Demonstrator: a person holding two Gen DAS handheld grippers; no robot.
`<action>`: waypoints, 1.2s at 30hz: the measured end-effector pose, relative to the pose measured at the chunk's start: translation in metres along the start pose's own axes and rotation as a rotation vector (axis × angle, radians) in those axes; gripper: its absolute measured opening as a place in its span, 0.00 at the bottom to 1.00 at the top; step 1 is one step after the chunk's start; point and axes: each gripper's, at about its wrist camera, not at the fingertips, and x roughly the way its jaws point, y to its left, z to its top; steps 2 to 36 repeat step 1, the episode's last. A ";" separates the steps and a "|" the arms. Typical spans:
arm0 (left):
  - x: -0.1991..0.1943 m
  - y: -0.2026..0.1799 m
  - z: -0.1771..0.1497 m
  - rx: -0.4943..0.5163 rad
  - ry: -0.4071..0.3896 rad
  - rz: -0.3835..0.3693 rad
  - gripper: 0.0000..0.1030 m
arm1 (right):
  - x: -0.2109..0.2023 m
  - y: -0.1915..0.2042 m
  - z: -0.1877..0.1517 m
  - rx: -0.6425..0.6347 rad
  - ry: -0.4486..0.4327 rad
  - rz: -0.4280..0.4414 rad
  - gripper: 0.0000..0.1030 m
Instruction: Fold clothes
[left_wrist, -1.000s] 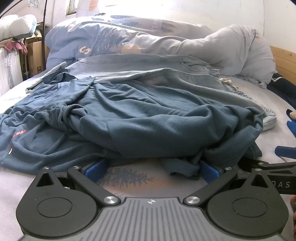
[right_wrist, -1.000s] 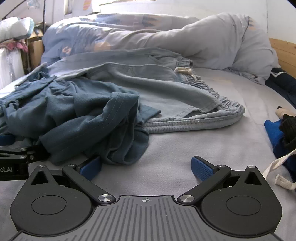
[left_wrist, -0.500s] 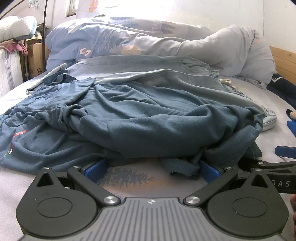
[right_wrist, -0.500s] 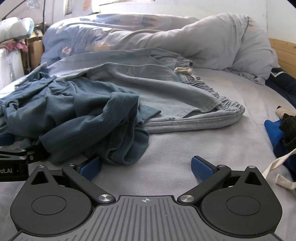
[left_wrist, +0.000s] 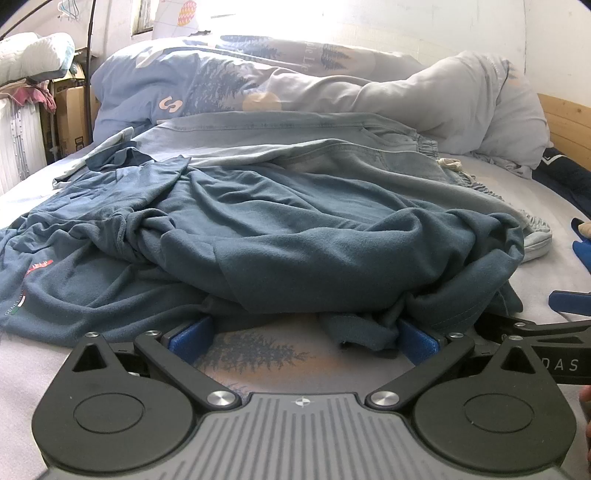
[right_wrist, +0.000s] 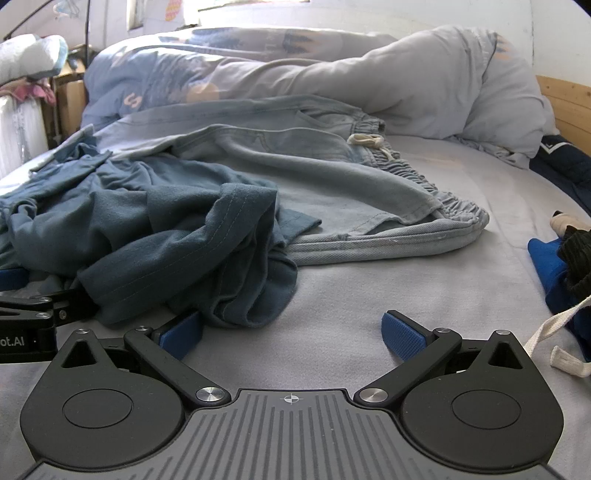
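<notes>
Both tools spread | teal shirt (left_wrist: 295, 258) hem touching left tool (left_wrist: 303, 341)

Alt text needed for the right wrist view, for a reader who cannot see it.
The open right gripper rests low on a grey bed sheet, its left fingertip at the edge of a crumpled dark blue T-shirt. Light denim trousers lie behind, with a rumpled duvet beyond.

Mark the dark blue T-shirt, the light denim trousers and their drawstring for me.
dark blue T-shirt (left_wrist: 295, 243), left wrist view, on the crumpled middle.
light denim trousers (right_wrist: 332, 184), right wrist view, on the flat leg panel.
drawstring (right_wrist: 364, 139), right wrist view, on the white knot at the waistband.
</notes>
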 end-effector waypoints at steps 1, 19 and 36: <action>0.000 0.000 0.000 0.000 0.000 0.000 1.00 | 0.000 0.001 0.001 0.000 0.001 -0.001 1.00; 0.000 0.000 0.000 0.000 0.000 0.000 1.00 | 0.000 0.001 0.001 0.000 0.001 -0.001 1.00; 0.000 0.000 0.000 0.000 0.000 0.000 1.00 | 0.000 0.001 0.001 0.000 0.001 -0.001 1.00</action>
